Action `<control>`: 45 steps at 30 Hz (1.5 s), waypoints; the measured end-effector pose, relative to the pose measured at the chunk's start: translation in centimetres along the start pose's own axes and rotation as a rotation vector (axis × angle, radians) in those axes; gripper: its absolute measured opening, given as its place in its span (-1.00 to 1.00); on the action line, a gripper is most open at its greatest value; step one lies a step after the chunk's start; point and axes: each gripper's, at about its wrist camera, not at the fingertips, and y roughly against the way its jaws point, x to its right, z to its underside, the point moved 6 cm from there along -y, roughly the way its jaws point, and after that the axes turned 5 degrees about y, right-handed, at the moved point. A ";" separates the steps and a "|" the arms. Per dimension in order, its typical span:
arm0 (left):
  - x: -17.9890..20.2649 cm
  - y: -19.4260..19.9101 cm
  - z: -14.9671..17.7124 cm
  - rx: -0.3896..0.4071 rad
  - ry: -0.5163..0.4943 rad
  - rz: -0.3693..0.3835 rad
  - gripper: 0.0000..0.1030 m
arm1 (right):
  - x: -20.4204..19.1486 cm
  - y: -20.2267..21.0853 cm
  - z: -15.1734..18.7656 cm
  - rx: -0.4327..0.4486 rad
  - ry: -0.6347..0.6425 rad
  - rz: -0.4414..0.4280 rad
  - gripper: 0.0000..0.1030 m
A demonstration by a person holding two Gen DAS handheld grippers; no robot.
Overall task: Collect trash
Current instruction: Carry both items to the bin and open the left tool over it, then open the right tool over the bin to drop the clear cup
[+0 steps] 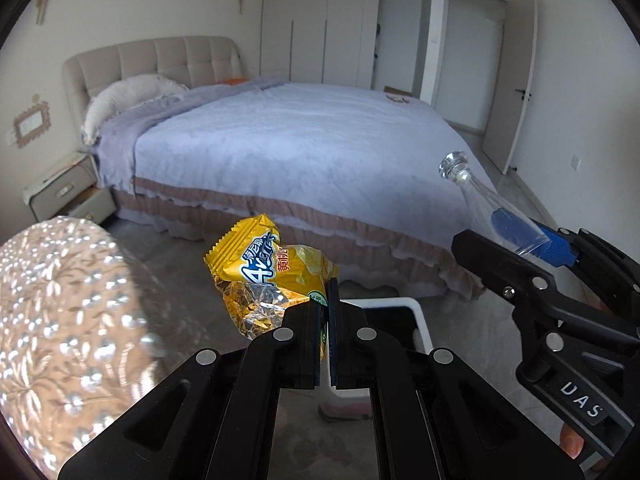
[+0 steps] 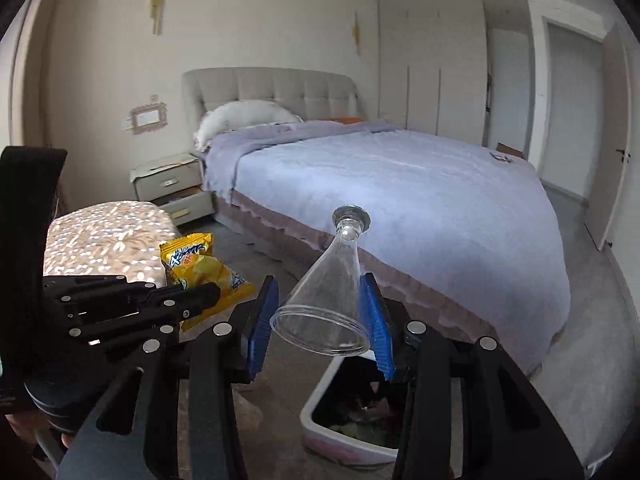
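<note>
Tools (image 1: 329, 292) with wrapper (image 1: 268, 264), cup (image 2: 326, 300)

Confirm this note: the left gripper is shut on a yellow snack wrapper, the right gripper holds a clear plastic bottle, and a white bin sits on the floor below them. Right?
One slip: the right gripper holds a clear plastic stemmed cup, not a bottle, as the right wrist view shows. The left gripper is shut on the yellow snack wrapper, and the white bin is on the floor below.

The snack bag (image 1: 264, 268) in the left claw (image 1: 328, 312) looked shiny and crinkly. The cup (image 2: 328, 300) between the right claw's (image 2: 320, 320) pads was clear smooth plastic.
</note>
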 end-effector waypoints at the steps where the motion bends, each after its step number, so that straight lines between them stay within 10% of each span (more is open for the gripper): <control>1: 0.4 -0.9 0.1 -0.015 -0.001 0.008 -0.96 | 0.5 -0.5 0.4 -0.011 -0.001 0.008 -0.14; 27: 7.5 -20.1 7.8 -0.385 -0.111 0.120 -0.92 | 10.2 -10.0 9.8 -0.213 -0.134 0.078 -0.14; 29: 7.7 -20.9 8.4 -0.423 -0.116 0.120 -0.71 | 10.6 -10.4 10.1 -0.223 -0.146 0.076 -0.14; 31: 7.8 -21.4 8.7 -0.443 -0.108 0.124 0.91 | 10.8 -10.8 10.5 -0.231 -0.155 0.075 -0.14; 45: 0.6 -17.1 4.1 -0.227 -0.037 -0.213 0.90 | 10.9 -13.9 12.5 -0.281 -0.171 0.065 -0.14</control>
